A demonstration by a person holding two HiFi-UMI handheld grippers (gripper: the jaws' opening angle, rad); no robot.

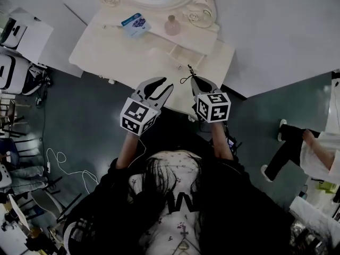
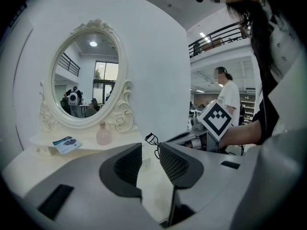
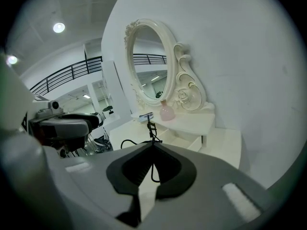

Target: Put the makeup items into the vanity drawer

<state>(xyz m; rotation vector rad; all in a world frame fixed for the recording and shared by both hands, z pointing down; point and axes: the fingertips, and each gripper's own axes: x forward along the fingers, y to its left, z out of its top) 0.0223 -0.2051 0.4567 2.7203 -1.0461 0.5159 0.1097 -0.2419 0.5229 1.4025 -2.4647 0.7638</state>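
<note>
The left claw [image 1: 161,84] is open and holds nothing, above the desk [image 1: 106,57]; the right claw [image 1: 194,79] is pinched tight on a black eyelash curler [image 1: 187,74], near the little open drawer [image 1: 187,56]. This looks like the carrying step; next, the curler needs to go over the drawer, then be let go.

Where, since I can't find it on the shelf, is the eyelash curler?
In the head view, centre: the eyelash curler is pinched in the shut right tongs, held above the vanity top, on the near side of the pink bottle.
</note>
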